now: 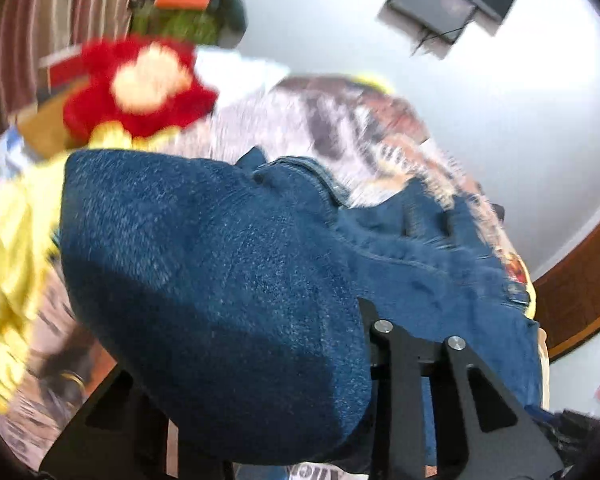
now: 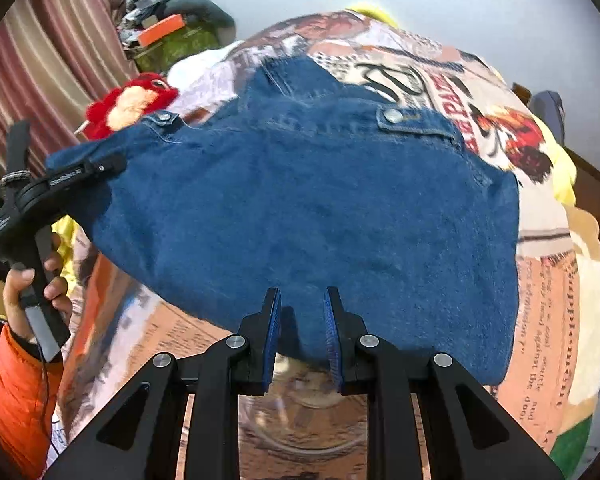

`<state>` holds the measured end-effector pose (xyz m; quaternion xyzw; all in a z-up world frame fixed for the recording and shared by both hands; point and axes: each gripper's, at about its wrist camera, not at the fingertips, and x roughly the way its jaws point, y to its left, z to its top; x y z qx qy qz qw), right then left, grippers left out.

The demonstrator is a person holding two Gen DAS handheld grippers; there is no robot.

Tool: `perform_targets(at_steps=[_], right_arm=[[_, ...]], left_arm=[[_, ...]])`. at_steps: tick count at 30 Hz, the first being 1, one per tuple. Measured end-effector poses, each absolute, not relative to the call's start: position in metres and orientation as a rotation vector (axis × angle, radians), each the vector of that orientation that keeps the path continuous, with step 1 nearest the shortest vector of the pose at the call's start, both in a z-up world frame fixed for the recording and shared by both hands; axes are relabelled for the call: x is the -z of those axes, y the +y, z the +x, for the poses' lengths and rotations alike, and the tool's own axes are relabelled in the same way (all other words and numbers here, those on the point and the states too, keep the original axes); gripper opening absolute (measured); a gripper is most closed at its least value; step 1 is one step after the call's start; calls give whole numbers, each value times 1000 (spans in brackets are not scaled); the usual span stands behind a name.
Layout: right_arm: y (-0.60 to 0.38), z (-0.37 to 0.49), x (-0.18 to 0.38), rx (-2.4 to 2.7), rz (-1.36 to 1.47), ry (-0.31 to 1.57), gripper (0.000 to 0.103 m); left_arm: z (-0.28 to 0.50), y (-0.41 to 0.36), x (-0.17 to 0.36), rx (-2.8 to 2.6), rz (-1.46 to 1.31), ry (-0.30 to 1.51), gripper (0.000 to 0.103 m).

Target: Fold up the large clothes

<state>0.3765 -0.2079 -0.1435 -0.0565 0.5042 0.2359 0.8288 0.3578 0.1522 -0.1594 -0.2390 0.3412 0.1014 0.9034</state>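
A blue denim garment [image 2: 308, 208] with metal snap buttons lies spread on a printed bedspread [image 2: 548, 280]. My right gripper [image 2: 302, 336] is at its near hem, jaws slightly apart with the denim edge between the blue pads [image 2: 332, 344]. My left gripper shows in the right wrist view [image 2: 100, 168], clamped on the garment's left corner and held by a hand. In the left wrist view the denim [image 1: 220, 280] drapes over the gripper and hides its fingertips.
A red plush toy [image 2: 132, 104] and yellow fabric [image 1: 8, 240] lie at the bed's left. A green bag with an orange box [image 2: 168, 36] sits behind. Striped curtain [image 2: 48, 72] at left, white wall [image 1: 460, 92] and wooden trim [image 1: 580, 280] at right.
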Motion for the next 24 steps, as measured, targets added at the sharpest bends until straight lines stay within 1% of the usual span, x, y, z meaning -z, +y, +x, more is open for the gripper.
perform_targets(at_steps=[6,10,12,15,17,21,24], right_arm=[[-155,374,132,-608,-119,1054,17],[-109,377,143,-705,-113,1090,17],[-88,380,160,-719,-105,1137,17],[-68,387,193,-724,-50,1262,17],[-65,389,210,-692,-1,1294,17],[-75,393,221,-718,84,1289,17],[-86,398,218,-745,104,1330,17]], left_arm=[[326,152,115,-205,-396,587,31],[311,150,105,-250,-306,552,30],[308,150,107,-275,-262,546,30],[308,155,117,-290,-247,571,30],[310,156,128,-301,-232,593,30],[313,150,144,-324,-190,628,30],[316,140,140,-316,-153,614,29]])
